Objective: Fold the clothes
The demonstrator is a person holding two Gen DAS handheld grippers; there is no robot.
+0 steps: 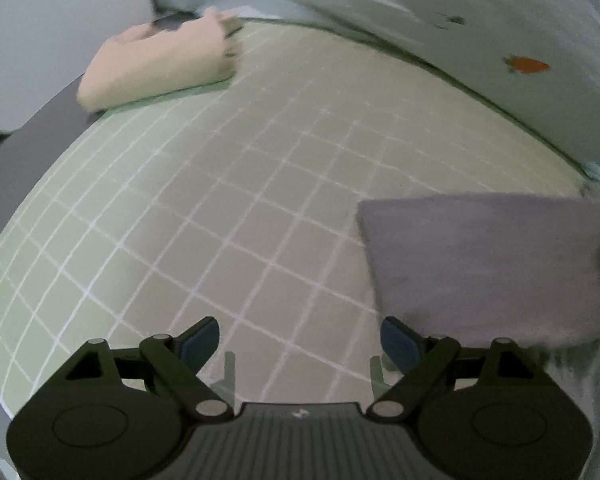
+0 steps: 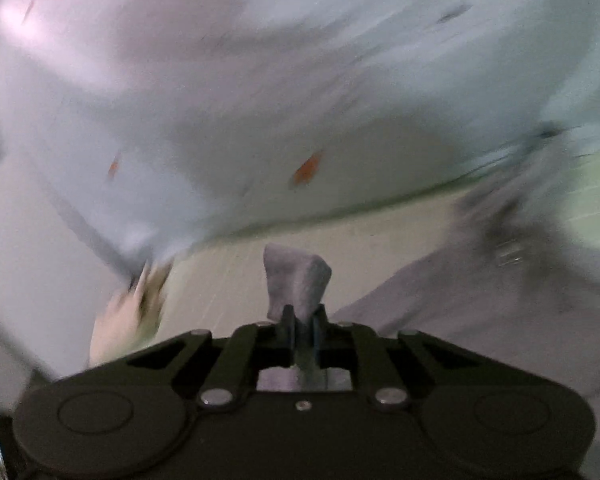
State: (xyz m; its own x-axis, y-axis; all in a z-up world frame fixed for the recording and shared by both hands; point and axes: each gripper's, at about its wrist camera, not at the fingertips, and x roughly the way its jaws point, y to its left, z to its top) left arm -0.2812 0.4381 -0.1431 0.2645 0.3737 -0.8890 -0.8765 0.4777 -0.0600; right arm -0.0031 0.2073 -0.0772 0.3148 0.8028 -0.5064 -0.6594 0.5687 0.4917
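Observation:
A grey-lilac garment (image 1: pixel 488 260) lies at the right on the green grid mat (image 1: pixel 220 200). My left gripper (image 1: pixel 300 340) is open and empty, just left of the garment's near edge. In the right wrist view my right gripper (image 2: pixel 302 320) is shut on a bunched corner of the grey garment (image 2: pixel 296 276), which sticks up between the fingers; the rest of it (image 2: pixel 480 312) trails off to the right. That view is blurred by motion.
A folded peach cloth (image 1: pixel 160 66) sits at the mat's far left corner; it also shows blurred in the right wrist view (image 2: pixel 120 320). A pale blue sheet with orange marks (image 1: pixel 460 20) rises behind the mat.

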